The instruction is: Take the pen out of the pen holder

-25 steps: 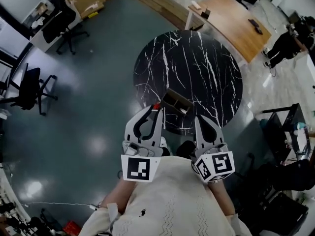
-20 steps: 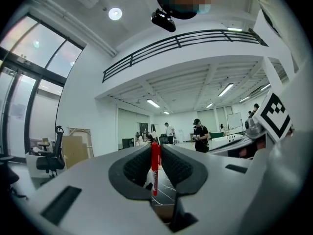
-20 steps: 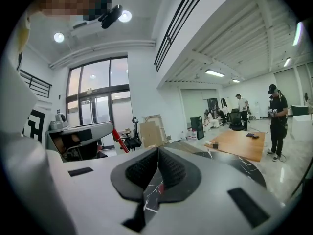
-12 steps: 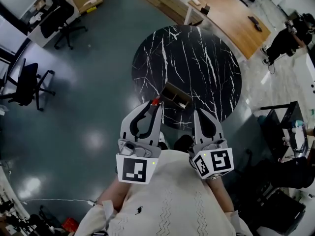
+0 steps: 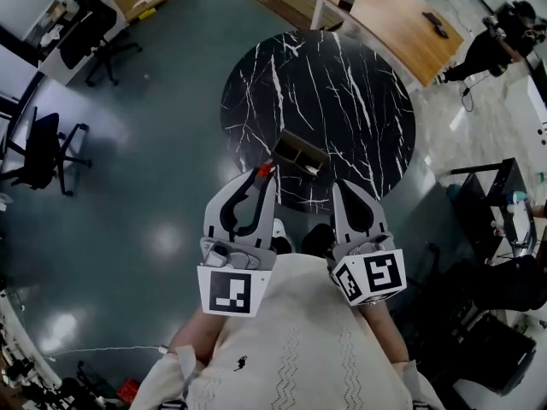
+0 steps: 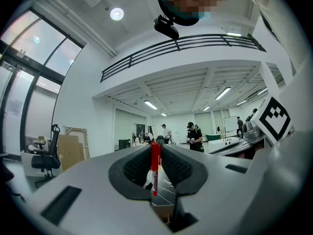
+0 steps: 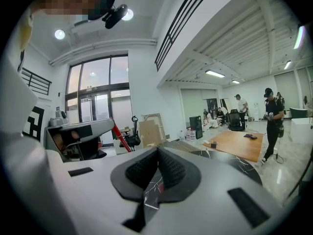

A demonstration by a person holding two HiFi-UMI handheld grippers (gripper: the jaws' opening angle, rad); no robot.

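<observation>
Round marble table (image 5: 342, 84); wooden desk (image 5: 397, 20) behind (office chair (image 5: 38, 148) left).

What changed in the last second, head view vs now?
Little. The left claw, shut on the red pen, drew back slightly from the pen holder toward the person; the head view also shifted, so the round table sits higher in frame. Unchanged: pen gripped and clear of the holder, right claw shut and empty, holder's place on the table.
</observation>
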